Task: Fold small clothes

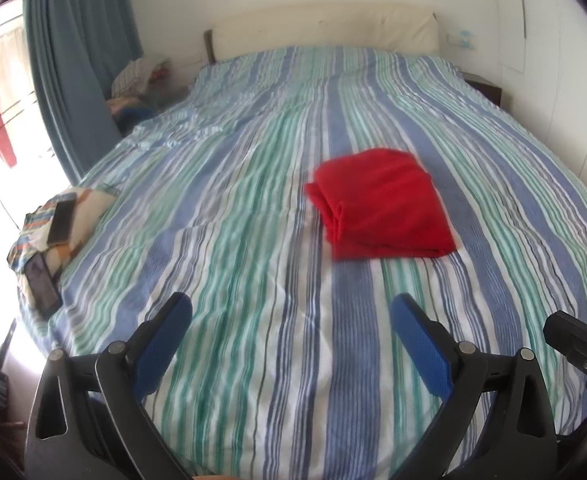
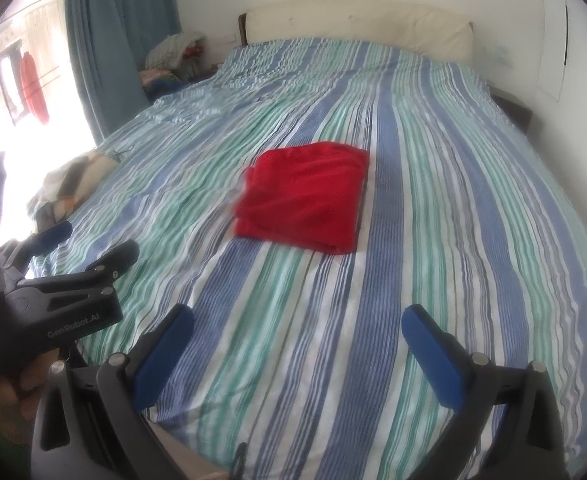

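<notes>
Fingers (image 1: pixel 419 344) spread, both grippers; 1 folded red garment (image 1: pixel 381 204) on bed (image 1: pixel 253 240).

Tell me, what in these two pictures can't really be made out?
- Red garment: folded and motion-blurred in both views; its type and inner layers are hidden.
- Two phones on the patterned pillow: left view only; screens too dark and small to read.
- Pile by the curtain: too small and blurred to identify in either view.
- Left gripper and right gripper: bodies cut off by the bottom edge.
- Bed: its near edge is hidden behind the grippers.
</notes>
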`<state>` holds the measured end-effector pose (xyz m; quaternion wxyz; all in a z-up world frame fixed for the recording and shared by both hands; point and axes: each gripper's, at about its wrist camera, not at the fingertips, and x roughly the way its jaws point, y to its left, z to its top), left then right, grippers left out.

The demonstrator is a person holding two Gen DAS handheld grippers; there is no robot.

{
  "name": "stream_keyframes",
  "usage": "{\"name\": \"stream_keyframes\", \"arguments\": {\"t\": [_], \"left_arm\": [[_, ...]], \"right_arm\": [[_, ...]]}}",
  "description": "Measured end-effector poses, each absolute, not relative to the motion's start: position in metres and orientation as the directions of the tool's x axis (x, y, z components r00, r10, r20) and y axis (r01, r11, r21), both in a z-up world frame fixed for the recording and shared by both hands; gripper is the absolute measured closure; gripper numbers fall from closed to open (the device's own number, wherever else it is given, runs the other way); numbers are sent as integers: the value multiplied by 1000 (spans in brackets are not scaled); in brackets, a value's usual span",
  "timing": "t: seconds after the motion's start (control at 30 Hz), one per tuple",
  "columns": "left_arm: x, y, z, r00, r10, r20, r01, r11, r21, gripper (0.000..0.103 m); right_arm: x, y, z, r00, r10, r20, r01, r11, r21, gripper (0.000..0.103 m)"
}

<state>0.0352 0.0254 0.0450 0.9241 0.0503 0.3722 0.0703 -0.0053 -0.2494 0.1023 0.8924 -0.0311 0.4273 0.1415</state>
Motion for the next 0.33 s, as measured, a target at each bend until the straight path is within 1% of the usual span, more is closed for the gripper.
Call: {"name": "stream_keyframes", "arguments": {"t": [0.1,0.33], "left_arm": [[34,24,45,712,137,-688,-75,990,121,1],[29,20,49,728,165,-665,-85,985,152,1]], "right_arm": [[-5,-251,102,598,221,-770,-275,959,62,1],[-5,-252,102,596,224,-771,-275,959,66,1]]}}
